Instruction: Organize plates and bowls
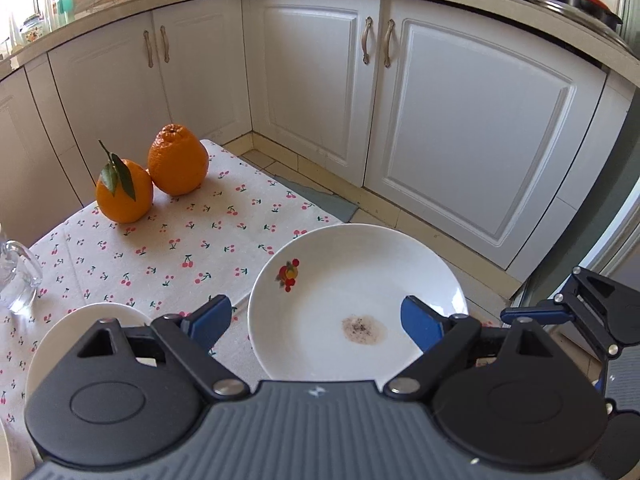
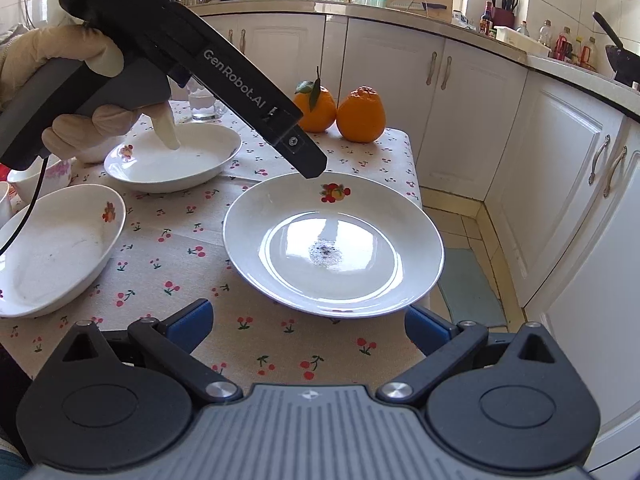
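Your left gripper (image 1: 316,318): jaws spread wide, nothing pressed between them. The dirty plate (image 1: 356,300) sits on the tabletop (image 1: 180,240) at its right edge, partly overhanging toward the floor; in the left wrist view it lies below and between the blue pads (image 1: 210,318), no contact visible. A dark crumb stain (image 1: 364,330) marks the plate's centre, a fruit print (image 1: 288,274) its far rim.

Your right gripper (image 2: 308,326): jaws also standing apart, empty. The same plate lies just ahead of them, its near rim close to the right pad (image 2: 426,330), not gripped.

Two shallow bowls on the left side of the tabletop: the near bowl (image 2: 52,252) by the front edge, the far bowl (image 2: 176,158) behind it. Your gloved left hand (image 2: 80,92) hangs over the far bowl.

Two oranges (image 2: 340,112) sit touching at the far right corner. A glass (image 1: 18,276) stands at the left edge.
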{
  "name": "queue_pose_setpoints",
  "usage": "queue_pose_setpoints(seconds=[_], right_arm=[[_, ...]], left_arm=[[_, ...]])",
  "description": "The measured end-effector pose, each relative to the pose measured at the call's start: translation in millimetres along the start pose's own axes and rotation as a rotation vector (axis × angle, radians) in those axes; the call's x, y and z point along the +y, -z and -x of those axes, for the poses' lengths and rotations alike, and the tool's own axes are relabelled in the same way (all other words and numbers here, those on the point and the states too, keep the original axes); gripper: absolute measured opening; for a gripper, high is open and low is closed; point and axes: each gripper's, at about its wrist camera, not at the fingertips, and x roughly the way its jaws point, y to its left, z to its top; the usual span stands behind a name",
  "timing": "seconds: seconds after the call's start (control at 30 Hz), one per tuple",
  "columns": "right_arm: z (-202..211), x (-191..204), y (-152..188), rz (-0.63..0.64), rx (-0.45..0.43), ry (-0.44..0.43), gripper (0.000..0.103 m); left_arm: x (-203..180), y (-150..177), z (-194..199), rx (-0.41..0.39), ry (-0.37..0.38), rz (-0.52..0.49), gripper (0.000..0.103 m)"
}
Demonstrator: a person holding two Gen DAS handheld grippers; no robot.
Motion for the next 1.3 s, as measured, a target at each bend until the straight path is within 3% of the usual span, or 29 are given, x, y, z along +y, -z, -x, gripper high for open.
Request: queue_pose_setpoints(seconds=[0.17, 0.37, 0.57, 0.9, 1.07, 1.3], right_arm=[[24.3, 22.5, 1.4, 0.054, -0.032, 0.015, 0.103], [46.9, 41.5, 4.0, 0.046, -0.075, 0.013, 0.103], [52.9, 60.5, 8.7, 0.054, -0.075, -0.017, 0.103], [45.2, 88.0, 12.0, 0.086, -0.071, -0.095, 0.103], [37.6, 96.0, 7.2, 0.104, -0.057, -0.141, 0.103], [27.4, 106.0, 7.9, 0.177, -0.043, -0.247, 0.103]], left_arm=[[-12.0, 28.4, 50.4, -0.077, -0.038, 0.001, 0.092], [-17.6, 84.3, 101.2, -0.131, -0.125, 0.015, 0.092], [-15.9, 150.4, 132.2, -0.138, -0.235, 0.083, 0.092], [-11.6, 237.2, 148.7, -0.097, -0.340, 0.241, 0.092], [-13.8, 251.0, 143.4, -0.069, -0.347, 0.248, 0.092], [-22.4, 241.9, 143.0, -0.071, -0.327, 0.194, 0.092]])
